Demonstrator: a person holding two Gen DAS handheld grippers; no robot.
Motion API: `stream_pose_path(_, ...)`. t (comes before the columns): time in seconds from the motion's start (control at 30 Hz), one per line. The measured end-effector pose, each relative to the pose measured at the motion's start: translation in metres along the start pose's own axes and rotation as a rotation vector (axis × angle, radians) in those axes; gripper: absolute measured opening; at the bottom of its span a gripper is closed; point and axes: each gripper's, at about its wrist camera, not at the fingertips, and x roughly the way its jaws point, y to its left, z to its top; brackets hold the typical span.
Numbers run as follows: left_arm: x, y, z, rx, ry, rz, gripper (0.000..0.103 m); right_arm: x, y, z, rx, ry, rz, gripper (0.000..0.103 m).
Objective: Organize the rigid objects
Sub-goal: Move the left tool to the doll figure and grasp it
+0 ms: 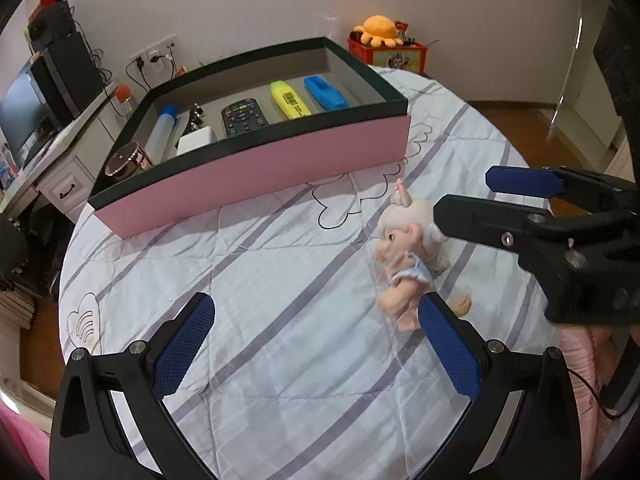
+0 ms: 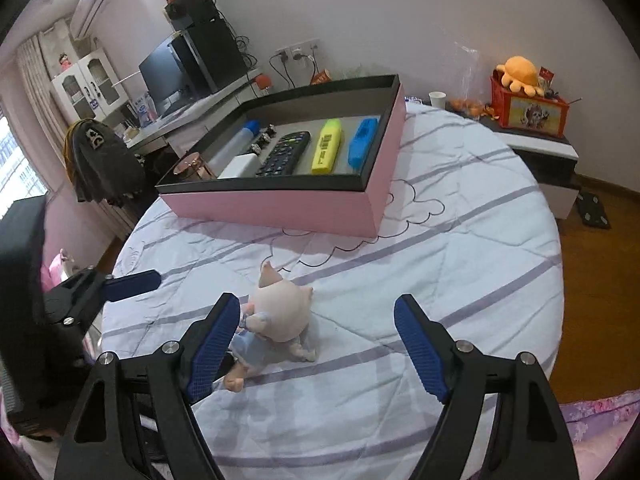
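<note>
Doll (image 2: 276, 316) beside right gripper (image 2: 316, 344) pad

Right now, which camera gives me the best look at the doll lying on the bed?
The left wrist view: the doll shows its face and blue outfit, with only its lower part behind a left claw finger. In the right wrist view the doll shows the back of its head, and a right claw finger covers part of its body.
</note>
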Motion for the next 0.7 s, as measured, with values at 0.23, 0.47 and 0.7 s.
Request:
stream_pose_path(0.23, -0.013, 0.007, 0.004, -0.037, -0.036, -0.102, 0.103, -0.007, -0.020, -0.003, 0.001, 0.009, -0.084, 0.081)
stream_pose_path(0.47, 0.000, -0.016, 0.009, -0.033, -0.009, -0.158, 0.103, -0.001, -0.032, -0.007, -0.017, 0.048, -0.128, 0.081)
stream_pose_path(0.7, 0.003, -0.036, 0.015, -0.010, -0.009, -0.185, 0.103, -0.003, -0.046, -0.006, -0.045, 0.102, -0.153, 0.081)
